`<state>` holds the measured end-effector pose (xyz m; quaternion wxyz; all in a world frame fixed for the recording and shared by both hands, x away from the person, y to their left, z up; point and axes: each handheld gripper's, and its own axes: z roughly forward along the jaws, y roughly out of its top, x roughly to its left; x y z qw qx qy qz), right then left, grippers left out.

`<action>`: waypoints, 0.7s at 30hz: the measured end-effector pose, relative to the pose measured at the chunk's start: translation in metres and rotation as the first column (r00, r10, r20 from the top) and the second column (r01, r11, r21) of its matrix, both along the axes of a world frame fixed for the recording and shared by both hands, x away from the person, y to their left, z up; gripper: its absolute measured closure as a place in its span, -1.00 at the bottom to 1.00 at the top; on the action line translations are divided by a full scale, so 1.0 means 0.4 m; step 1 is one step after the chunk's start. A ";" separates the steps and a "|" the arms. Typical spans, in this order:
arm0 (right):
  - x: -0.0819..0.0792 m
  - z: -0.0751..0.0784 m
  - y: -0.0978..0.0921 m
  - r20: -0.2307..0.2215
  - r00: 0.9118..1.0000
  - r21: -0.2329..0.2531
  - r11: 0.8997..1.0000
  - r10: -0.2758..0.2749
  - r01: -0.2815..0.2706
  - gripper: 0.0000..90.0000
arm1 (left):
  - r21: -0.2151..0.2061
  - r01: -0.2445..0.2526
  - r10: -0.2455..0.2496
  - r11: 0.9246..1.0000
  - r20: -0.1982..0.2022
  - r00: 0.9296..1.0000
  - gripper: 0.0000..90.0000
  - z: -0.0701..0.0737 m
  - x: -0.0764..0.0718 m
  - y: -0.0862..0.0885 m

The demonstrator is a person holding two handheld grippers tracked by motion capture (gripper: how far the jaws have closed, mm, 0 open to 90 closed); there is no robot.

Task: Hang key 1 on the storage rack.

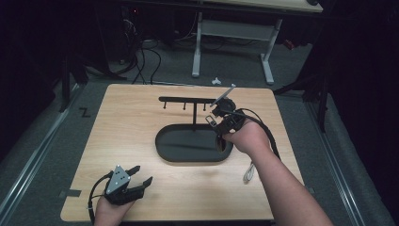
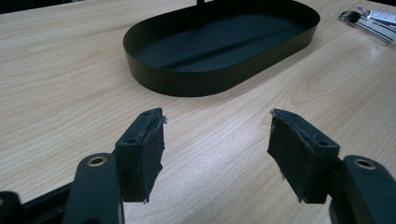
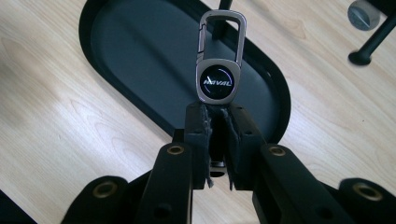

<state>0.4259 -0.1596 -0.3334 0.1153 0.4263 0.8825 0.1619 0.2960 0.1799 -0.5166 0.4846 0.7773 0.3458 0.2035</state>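
Black padded right tongs (image 3: pixel 217 116) are pinching a grey metal carabiner keychain (image 3: pixel 219 70) with a round dark badge, holding it upright just beyond their tips, above the near end of the black oval metal tray (image 3: pixel 116 42). Hanging it well probably means keeping the clip level and easing its loop toward a peg on the thin black hook rail (image 1: pixel 188 100) farther off. Left tongs (image 1: pixel 141 176) are resting spread apart on the pale wooden worktop (image 1: pixel 136 117), gripping nothing. Pegs are looking tiny; whatever hangs below the badge is hidden between the pads.

Keychain (image 3: pixel 218 70) lower end hidden between right gripper (image 3: pixel 218 140) pads.
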 end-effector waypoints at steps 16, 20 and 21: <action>0.055 0.017 0.020 0.039 0.999 0.019 0.999 -0.036 0.035 0.80 | 0.001 0.008 -0.008 1.000 -0.012 1.000 -0.19 -0.002 -0.002 0.002; 0.062 0.017 0.024 0.040 0.998 0.027 0.999 -0.044 0.043 0.80 | 0.004 0.012 -0.011 1.000 -0.012 1.000 -0.19 -0.002 -0.003 0.000; 0.066 0.015 0.027 0.039 0.998 0.024 0.999 -0.044 0.043 0.80 | 0.008 0.015 -0.015 1.000 -0.012 1.000 -0.19 -0.003 -0.002 0.000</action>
